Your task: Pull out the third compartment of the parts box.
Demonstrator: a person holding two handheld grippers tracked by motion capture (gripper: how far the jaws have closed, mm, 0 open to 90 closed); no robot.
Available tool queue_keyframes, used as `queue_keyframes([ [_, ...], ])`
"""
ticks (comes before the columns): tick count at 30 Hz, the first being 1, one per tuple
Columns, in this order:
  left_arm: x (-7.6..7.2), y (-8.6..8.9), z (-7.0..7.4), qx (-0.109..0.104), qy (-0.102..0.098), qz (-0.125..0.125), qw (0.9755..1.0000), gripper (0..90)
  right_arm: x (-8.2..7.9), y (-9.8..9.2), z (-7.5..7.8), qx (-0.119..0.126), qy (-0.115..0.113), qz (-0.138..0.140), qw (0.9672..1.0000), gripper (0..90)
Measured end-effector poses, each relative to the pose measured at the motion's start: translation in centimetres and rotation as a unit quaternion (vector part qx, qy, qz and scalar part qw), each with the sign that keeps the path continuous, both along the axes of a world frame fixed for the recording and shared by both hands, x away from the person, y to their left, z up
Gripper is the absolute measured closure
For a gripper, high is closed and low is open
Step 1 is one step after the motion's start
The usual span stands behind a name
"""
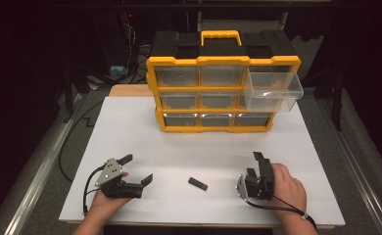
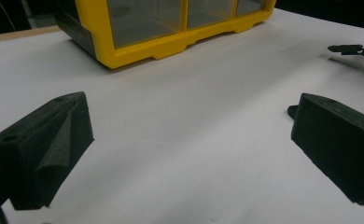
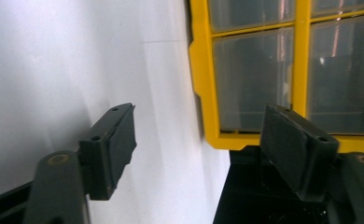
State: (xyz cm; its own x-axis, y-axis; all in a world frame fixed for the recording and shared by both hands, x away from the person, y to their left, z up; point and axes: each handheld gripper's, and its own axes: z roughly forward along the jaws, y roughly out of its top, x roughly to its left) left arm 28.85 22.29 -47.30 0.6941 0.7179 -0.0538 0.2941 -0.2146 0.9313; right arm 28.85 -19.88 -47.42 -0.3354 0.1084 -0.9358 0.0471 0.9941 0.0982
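Black block (image 1: 198, 183) lies on the white table (image 1: 130, 127) between the released left tongs (image 1: 139, 169) and released right tongs (image 1: 255, 164).

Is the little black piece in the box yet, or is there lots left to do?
Not yet. Done: one clear drawer at the top right of the yellow organizer is pulled out. In hand: nothing; the left tool and right tool are both open and empty on the white table. Left: the small black piece lies between them, likely to be picked up, dropped in the drawer, and the drawer shut.
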Motion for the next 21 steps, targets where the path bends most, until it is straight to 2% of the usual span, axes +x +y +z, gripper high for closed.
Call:
queue_keyframes([
  [1, -0.02, -0.03, -0.02, 0.003, -0.001, 0.001, 1.0, 0.1, 0.03, -0.04, -0.19, 0.008, 0.01, -0.008, 0.9999, 23.8],
  [2, -0.04, -0.06, -0.02, 0.006, -0.003, 0.0, 1.0, 0.1, 0.21, -0.06, -0.14, -0.004, 0.01, -0.001, 0.9999, 22.8],
  [5, -0.11, -0.07, 0.01, 0.007, -0.004, 0.001, 1.0, 0.2, 0.19, -0.05, -0.42, 0.003, 0.02, -0.009, 0.9997, 18.9],
  [7, -0.15, -0.01, 0.02, 0.01, -0.003, 0.003, 0.9999, 0.2, 0.34, 0.03, -0.3, -0.005, 0.015, -0.003, 0.9999, 16.2],
  [10, -0.16, 0.07, 0.03, 0.012, -0.001, 0.007, 0.9999, 0.2, 0.26, 0.22, -0.18, 0.002, 0.011, -0.004, 0.9999, 13.5],
  [17, -0.05, 0.12, 0.07, 0.009, 0.003, 0.012, 0.9999, 0.1, 0.19, 0.37, -0.07, 0.004, 0.001, -0.003, 1.0, 0.5],
  [19, -0.04, 0.11, 0.04, 0.012, 0.004, 0.011, 0.9999, 0.1, 0.28, 0.36, -0.19, 0.003, 0.004, -0.007, 1.0, 0.2],
  [21, -0.09, 0.13, 0.05, 0.014, 0.001, 0.012, 0.9998, 0.2, 0.35, 0.48, -0.27, 0.005, -0.004, -0.005, 1.0, 0.1],
])
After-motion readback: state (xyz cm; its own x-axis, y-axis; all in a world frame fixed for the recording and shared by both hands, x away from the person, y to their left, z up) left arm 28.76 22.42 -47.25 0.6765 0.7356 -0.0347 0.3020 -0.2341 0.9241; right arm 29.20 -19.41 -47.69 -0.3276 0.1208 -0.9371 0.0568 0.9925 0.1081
